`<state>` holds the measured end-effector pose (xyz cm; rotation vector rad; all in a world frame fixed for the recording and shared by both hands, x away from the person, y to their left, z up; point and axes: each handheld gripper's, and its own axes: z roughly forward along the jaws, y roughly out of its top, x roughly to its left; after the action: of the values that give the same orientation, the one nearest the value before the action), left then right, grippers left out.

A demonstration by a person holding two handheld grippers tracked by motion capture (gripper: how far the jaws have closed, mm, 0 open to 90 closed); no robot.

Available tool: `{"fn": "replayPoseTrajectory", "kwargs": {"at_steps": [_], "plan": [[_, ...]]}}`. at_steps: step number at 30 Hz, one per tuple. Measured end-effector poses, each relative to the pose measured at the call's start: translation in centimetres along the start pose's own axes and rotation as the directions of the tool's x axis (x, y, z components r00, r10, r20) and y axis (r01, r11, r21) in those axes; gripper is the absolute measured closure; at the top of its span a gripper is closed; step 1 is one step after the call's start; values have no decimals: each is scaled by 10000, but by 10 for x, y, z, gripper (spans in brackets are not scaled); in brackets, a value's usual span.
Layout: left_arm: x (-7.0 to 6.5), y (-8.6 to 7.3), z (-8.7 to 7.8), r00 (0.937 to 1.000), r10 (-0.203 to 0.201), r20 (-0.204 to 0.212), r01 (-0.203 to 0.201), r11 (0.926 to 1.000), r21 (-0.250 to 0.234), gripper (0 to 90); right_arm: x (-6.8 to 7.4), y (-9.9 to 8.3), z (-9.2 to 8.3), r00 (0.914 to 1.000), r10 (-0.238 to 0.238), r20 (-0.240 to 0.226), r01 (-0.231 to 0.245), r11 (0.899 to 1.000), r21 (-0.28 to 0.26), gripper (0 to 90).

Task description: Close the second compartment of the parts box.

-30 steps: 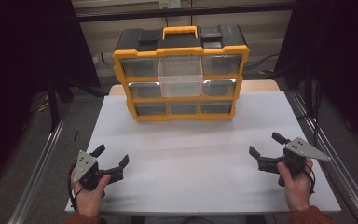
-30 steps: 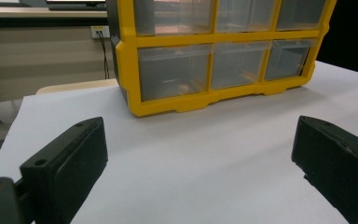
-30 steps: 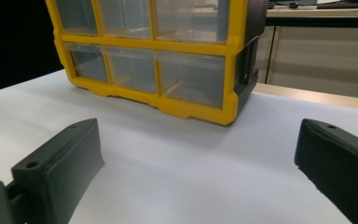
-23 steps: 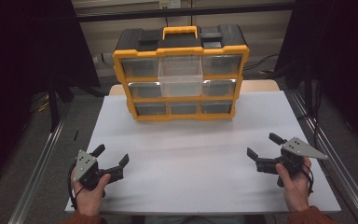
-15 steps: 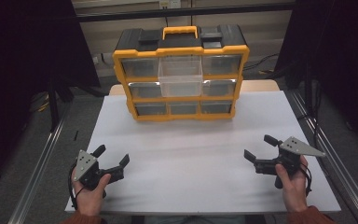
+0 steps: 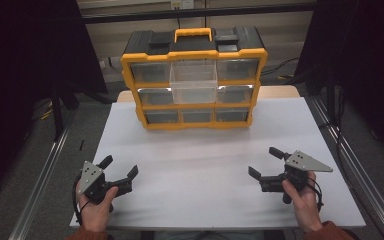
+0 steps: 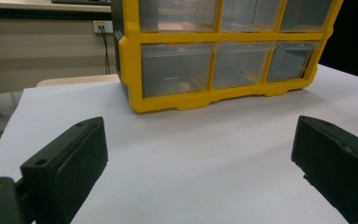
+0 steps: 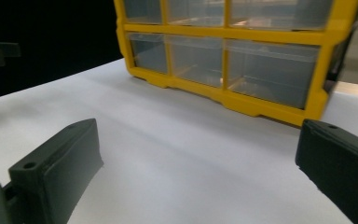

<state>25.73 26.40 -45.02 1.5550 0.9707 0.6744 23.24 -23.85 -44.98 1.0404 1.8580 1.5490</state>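
Yellow-framed organizer with black top and yellow handle, standing upright at the far middle of the white tabletop. Front faces the person: three rows of clear drawers. One clear drawer, upper middle, stands pulled out forward of the rest; the others sit flush. Bottom-row drawers seen close in both gripper views, contents not readable.

Left hand-held gripper: near-left part of the tabletop, held in the person's left hand, grey plate on top. Jaws spread wide, nothing between them; they point forward and inward toward the organizer, well apart from it. In the left gripper view its two black jaws stand far apart at the frame's sides, bare tabletop between, organizer's lower left corner ahead.

Right hand-held gripper: near-right part of the tabletop, held in the right hand, grey plate on top. Jaws spread wide, empty, pointing leftward and forward, well apart from the organizer. Right gripper view: jaws far apart, bare tabletop between, organizer's lower right corner ahead.

Grippers well apart from each other.
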Motion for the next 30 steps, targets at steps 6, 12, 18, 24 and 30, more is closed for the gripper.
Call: {"fn": "replayPoseTrajectory", "kwargs": {"at_steps": [6,12,18,24,30], "plan": [[-2,1,0,9995,311,32,-311,9994,132,44,14,0,6,9981,-370,-493,362,9992,-173,0],[-3,0,1,9999,106,16,-106,9999,28,44,24,2,13,9940,-457,-990,430,9986,-297,0],[-3,0,2,9999,89,80,-89,10000,-10,44,34,4,18,9924,-422,-1152,386,9987,-333,0],[-3,1,2,9998,205,0,-205,9998,42,45,42,9,26,9853,-438,-1649,376,9984,-411,0],[-3,0,2,9999,158,-2,-158,9999,16,44,47,19,30,9795,-479,-1959,350,9970,-689,13]]}}
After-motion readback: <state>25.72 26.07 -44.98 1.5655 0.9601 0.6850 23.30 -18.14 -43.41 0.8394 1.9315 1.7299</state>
